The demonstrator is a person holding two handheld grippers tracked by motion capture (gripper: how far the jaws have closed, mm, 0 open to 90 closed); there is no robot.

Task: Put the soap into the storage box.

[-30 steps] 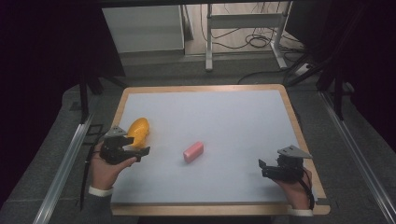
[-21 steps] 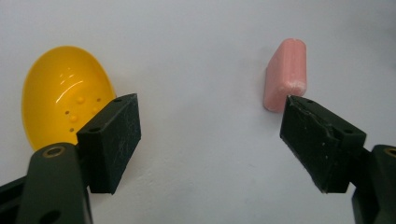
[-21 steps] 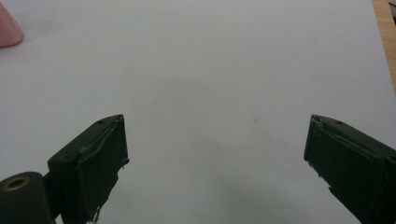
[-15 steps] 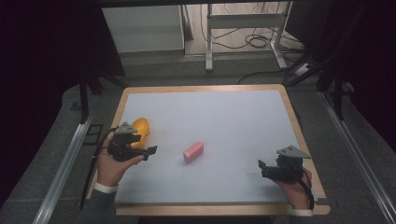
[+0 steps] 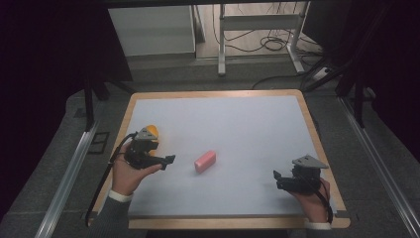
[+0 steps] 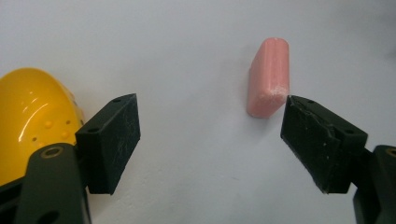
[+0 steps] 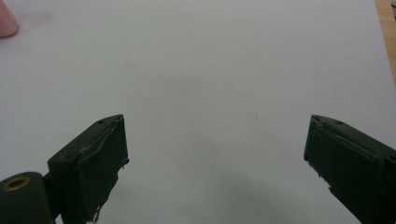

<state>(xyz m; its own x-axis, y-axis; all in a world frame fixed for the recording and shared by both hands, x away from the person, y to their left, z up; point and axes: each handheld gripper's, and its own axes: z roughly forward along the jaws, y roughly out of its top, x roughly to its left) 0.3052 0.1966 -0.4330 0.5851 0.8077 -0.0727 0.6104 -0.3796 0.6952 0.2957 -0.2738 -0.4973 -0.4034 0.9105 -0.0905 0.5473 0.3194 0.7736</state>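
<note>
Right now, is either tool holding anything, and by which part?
Nothing is held. The left tool is open, with the pink block lying ahead of it and the yellow object beside it. The right tool is open over bare table.

I count one pink block (image 5: 205, 161) and one yellow object (image 5: 151, 131) on one worktop (image 5: 247, 124). I hold two grippers: one left gripper (image 5: 166, 161), one right gripper (image 5: 277, 179), two jaws apiece.

a lab-like test room: white-topped table (image 5: 247, 119), metal rails (image 5: 64, 173), dark curtains (image 5: 44, 59), floor cables (image 5: 272, 44).
</note>
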